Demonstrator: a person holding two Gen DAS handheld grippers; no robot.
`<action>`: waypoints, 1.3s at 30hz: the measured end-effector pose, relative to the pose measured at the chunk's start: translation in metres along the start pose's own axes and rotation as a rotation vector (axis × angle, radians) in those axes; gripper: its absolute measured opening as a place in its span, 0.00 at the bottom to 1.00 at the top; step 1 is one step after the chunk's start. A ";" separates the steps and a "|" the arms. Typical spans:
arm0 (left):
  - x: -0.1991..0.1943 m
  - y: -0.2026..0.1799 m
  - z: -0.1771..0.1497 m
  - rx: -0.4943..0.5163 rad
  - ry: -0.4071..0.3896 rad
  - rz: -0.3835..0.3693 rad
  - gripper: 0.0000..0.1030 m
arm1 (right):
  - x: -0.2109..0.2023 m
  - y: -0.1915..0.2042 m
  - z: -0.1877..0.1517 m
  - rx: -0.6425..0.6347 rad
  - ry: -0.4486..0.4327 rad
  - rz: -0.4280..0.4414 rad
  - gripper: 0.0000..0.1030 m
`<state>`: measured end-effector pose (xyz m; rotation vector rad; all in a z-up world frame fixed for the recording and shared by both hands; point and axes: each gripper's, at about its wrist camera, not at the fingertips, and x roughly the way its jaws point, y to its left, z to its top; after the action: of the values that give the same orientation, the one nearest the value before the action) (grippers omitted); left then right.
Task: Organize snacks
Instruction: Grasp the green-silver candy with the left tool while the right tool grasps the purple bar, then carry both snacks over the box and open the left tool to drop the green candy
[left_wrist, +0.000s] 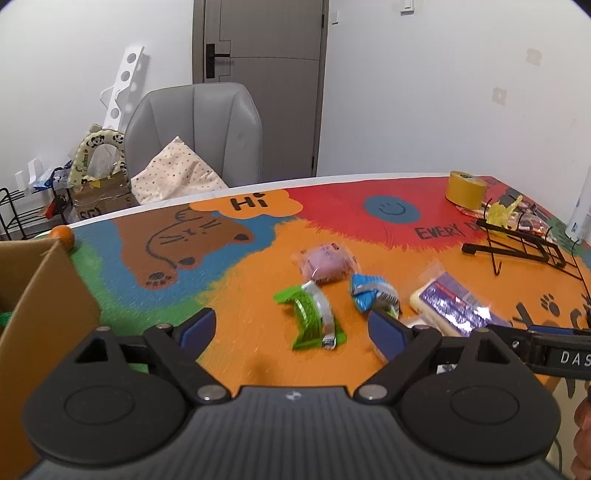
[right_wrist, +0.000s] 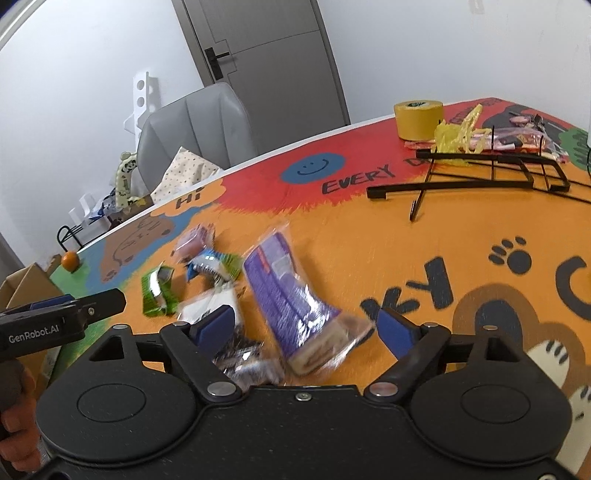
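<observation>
At the left edge of the surface stands an open cardboard box, with a small orange fruit on the green patch just beyond its far corner. The left tool hangs over the orange part of the surface beside the box, its blue pads spread wide with nothing between them; the green snack wrapper lies on the surface under the gap, untouched.

Beyond the green wrapper rests a pink packet, and just right of it a blue-and-green wrapper. Next comes a purple foil pack, lying towards the near edge.

In the right wrist view the right tool is over that purple foil pack. Its pads are spread apart, and the pack lies on the surface between them, with neither pad pressing on it. A smaller dark foil packet, blurred, lies near the tool's left finger, and a white packet sits just past it. The left tool shows at the picture's left side, held by a hand.

Towards the far right corner a black wire rack lies flat on the surface. Behind it stand a roll of yellow tape, a crumpled yellow bag and some red-trimmed snack packets.
</observation>
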<state>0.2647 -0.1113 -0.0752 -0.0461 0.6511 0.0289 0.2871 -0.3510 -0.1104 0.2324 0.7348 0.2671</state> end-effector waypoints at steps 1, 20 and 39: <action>0.004 -0.001 0.001 0.000 0.002 -0.003 0.85 | 0.002 0.000 0.002 0.000 0.001 -0.002 0.83; 0.062 -0.012 -0.003 0.026 0.081 -0.034 0.56 | 0.040 0.013 0.011 -0.046 0.044 -0.015 0.75; 0.036 -0.016 -0.013 0.047 0.055 -0.065 0.26 | 0.021 0.012 0.000 -0.042 0.027 0.007 0.30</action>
<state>0.2863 -0.1275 -0.1069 -0.0231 0.7050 -0.0502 0.3000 -0.3334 -0.1201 0.1916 0.7546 0.2922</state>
